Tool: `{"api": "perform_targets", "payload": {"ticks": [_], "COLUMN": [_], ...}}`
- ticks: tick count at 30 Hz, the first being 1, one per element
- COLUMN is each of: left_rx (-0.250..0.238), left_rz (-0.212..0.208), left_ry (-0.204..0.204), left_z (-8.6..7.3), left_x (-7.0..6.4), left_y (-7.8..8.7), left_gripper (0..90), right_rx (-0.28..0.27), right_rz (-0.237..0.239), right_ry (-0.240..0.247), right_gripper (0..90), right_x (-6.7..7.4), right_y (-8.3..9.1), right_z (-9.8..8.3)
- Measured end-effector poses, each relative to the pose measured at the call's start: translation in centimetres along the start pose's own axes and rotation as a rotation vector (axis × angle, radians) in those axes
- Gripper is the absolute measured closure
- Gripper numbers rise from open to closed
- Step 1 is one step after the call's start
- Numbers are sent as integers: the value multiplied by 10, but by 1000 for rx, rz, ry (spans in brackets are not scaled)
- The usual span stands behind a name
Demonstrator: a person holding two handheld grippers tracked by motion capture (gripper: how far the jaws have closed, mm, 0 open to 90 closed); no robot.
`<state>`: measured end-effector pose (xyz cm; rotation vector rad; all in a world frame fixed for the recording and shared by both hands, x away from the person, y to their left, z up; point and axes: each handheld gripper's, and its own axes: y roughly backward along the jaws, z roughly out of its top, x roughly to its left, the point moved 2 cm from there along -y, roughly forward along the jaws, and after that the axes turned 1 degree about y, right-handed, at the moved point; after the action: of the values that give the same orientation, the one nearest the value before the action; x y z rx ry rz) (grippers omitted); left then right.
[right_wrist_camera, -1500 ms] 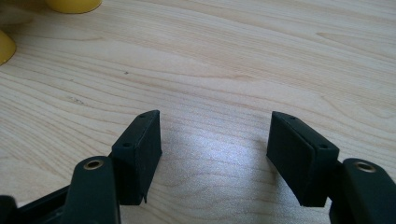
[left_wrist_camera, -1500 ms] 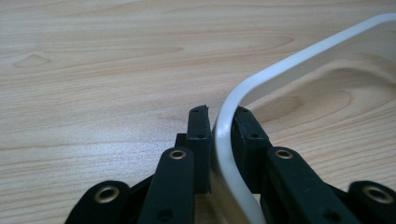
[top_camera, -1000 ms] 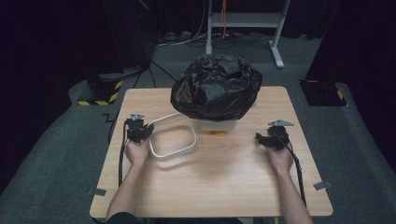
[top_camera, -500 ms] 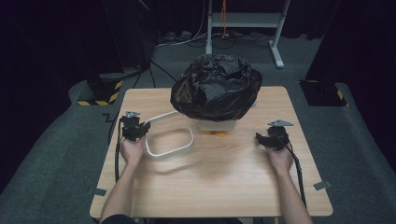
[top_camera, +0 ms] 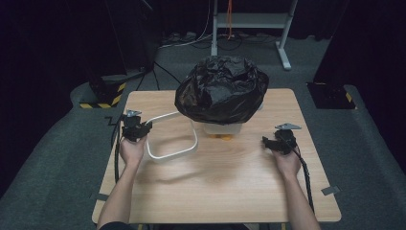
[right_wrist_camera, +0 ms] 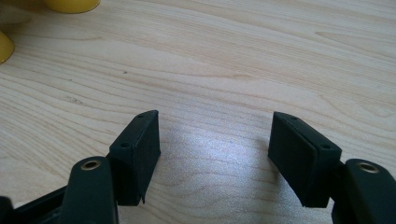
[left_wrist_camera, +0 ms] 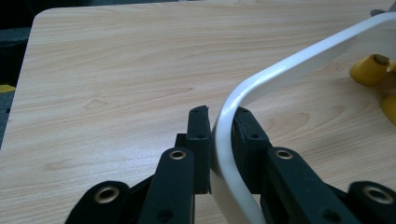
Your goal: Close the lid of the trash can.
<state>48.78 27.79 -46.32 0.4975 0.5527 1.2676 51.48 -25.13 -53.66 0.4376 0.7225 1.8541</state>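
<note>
A white frame (top_camera: 172,154) with rounded corners hangs tilted above the left half of the table; its far side runs under a crumpled black plastic bag (top_camera: 221,88). My left gripper (top_camera: 143,127) is shut on the frame's left edge; in the left gripper view both pads (left_wrist_camera: 200,128) press on the white rim (left_wrist_camera: 280,74). Yellow fruit pieces (left_wrist_camera: 371,70) lie on the wood beyond it. Over the table's right side my right gripper (top_camera: 268,143) stands open, and its jaws (right_wrist_camera: 215,126) have only bare wood between them.
The wooden table (top_camera: 230,191) carries a pale translucent box (top_camera: 223,128) under the bag, with an orange-yellow bit (top_camera: 223,138) at its front. Yellow pieces (right_wrist_camera: 70,4) sit beyond the right gripper. Grey carpet, a desk frame (top_camera: 249,21) and cables lie behind.
My left hand has risen a little and drifted left, lifting the white frame with it. The right hand and the bag have stayed put.
</note>
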Motion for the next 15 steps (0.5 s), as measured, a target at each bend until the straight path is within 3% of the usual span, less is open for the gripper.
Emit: {"api": "perform_targets", "payload": {"ticks": [15], "left_rx": [-1], "left_rz": [7], "left_ry": [3], "left_z": [10], "left_x": [6], "left_y": [16], "left_gripper": [784], "right_rx": [-1], "right_rz": [1], "right_ry": [1], "right_gripper": [340], "right_x": [0], "right_y": [0], "right_z": [0]}}
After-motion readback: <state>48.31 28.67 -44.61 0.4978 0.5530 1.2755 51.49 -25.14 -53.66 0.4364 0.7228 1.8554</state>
